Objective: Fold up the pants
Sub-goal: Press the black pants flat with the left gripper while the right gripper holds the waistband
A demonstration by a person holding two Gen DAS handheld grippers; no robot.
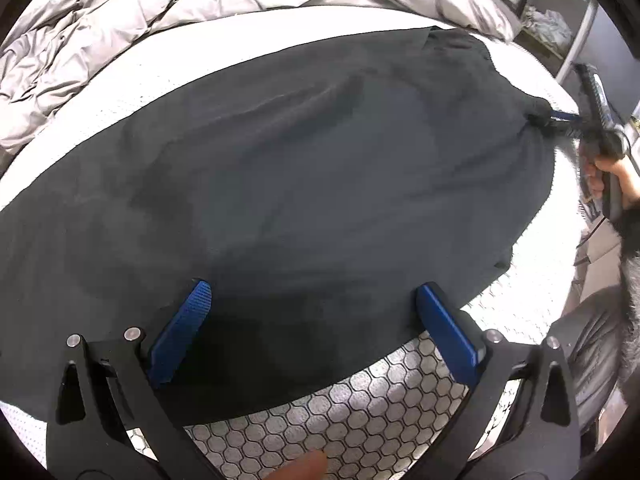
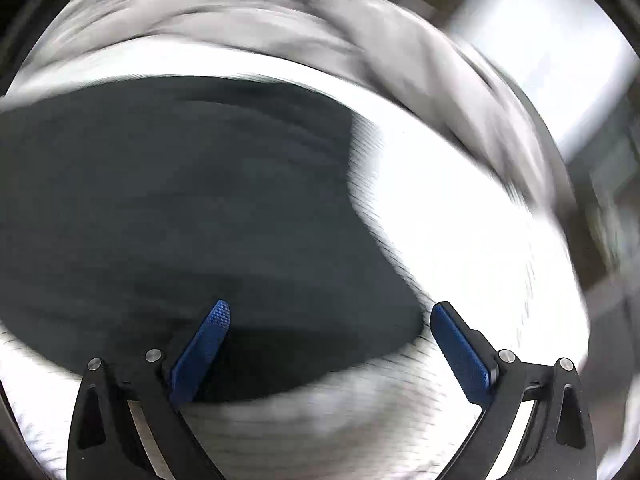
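Note:
Black pants [image 1: 304, 184] lie spread flat across a white mattress [image 1: 400, 408]. My left gripper [image 1: 314, 292] is open, its blue fingers [image 1: 184, 328] over the near edge of the pants. The right gripper [image 1: 560, 118] shows in the left wrist view at the far right end of the pants, against a bunched corner of the cloth. In the right wrist view, which is motion-blurred, the right gripper [image 2: 332, 312] is open above the near right edge of the pants [image 2: 180, 208], with nothing between its fingers.
A rumpled grey duvet [image 1: 168, 8] lies along the far side of the mattress. A shelf unit [image 1: 552, 20] stands at the far right. The mattress edge is close at the front right.

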